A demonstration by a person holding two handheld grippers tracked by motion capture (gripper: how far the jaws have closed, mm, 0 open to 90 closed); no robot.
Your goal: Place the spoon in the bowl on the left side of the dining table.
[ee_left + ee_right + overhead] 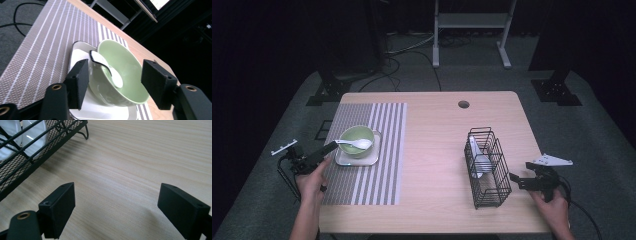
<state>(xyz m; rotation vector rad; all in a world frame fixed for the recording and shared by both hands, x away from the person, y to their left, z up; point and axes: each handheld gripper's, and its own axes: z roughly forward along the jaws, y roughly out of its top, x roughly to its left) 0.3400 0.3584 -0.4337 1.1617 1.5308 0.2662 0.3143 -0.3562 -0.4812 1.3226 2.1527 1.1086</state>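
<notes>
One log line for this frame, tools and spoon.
left tool: open, astride green bowl | white ceramic spoon: resting in bowl | right tool: open, empty, beside black wire basket

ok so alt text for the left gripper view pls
Open tongs frame a pale green bowl with a white spoon resting inside, its handle over the near rim. The bowl sits on a white square plate on a striped placemat over a wooden table.

White spoon [110, 72] in green bowl [125, 75] — handle over rim; bowl on white plate [100, 110]
</notes>
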